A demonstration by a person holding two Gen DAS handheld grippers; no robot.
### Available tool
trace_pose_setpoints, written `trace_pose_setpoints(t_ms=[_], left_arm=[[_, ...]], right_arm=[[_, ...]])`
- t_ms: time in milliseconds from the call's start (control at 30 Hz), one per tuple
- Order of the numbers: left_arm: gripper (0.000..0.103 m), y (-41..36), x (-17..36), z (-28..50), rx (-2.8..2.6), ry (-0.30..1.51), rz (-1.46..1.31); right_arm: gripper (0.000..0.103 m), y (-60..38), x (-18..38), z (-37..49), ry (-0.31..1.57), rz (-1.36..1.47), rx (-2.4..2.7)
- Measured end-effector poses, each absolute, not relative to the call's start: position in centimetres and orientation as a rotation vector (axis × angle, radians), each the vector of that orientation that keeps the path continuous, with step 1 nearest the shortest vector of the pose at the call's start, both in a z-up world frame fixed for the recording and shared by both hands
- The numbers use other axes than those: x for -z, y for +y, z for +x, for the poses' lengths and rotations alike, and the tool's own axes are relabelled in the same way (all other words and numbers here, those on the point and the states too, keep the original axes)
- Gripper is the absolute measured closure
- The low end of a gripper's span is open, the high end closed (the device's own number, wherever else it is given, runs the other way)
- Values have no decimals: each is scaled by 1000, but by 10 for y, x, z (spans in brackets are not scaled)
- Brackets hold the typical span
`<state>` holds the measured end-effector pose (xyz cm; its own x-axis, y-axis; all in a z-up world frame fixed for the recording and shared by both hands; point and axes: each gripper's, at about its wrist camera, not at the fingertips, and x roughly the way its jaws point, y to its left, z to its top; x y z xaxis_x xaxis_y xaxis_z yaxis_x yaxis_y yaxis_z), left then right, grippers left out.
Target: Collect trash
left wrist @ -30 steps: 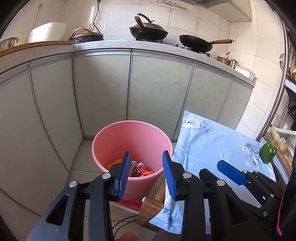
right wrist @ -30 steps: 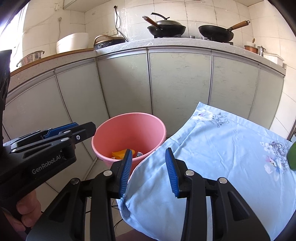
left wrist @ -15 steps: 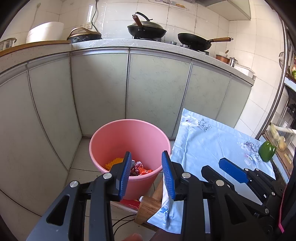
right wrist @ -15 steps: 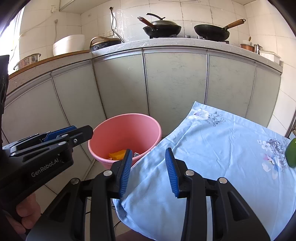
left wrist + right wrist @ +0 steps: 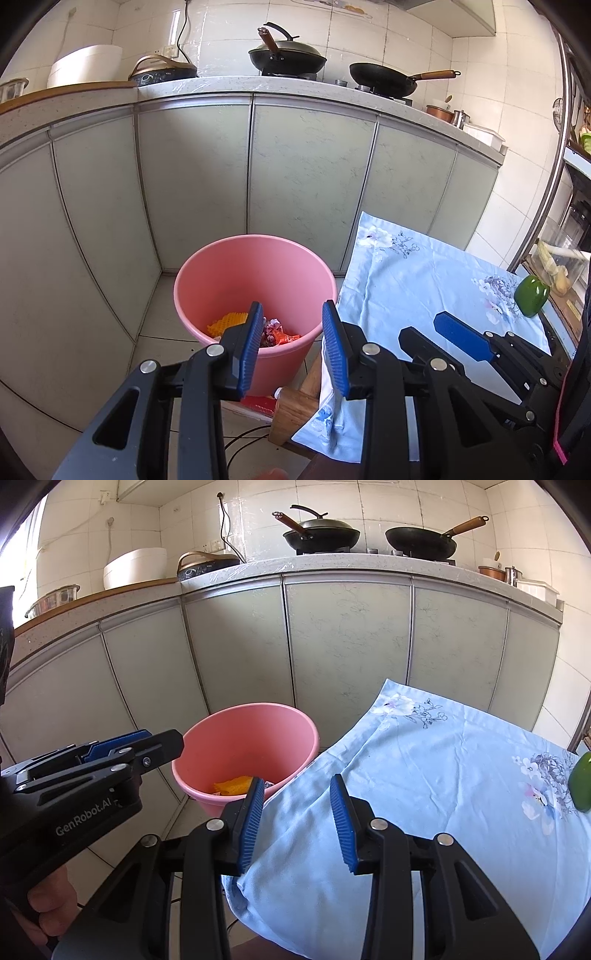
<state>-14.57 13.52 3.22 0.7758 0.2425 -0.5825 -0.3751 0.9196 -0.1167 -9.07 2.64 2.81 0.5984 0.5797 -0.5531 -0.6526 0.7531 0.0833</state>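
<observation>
While empty: two claws [image 5: 292, 332], one bucket [image 5: 255, 266].

The left gripper [image 5: 291, 347] hovers with jaws apart and empty above the pink bucket [image 5: 255, 273] (wrappers [image 5: 275, 332] lie inside). Beside it, a blue floral cloth [image 5: 417, 280] covers the worktop, carrying a green pepper [image 5: 531, 295].

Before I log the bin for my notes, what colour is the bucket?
Pink, clearest in the left wrist view: the bucket on the floor.

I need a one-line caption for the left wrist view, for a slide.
Open left hand-held gripper above a pink bucket holding trash, beside a blue-clothed table.
</observation>
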Motion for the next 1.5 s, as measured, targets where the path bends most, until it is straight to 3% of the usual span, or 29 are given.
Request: trace_pose_setpoints(t_ms=[1500], left_arm=[[66,125,-27,-147,-371,586,-172]], right_arm=[[65,20,-19,-90,602,-133,-713]])
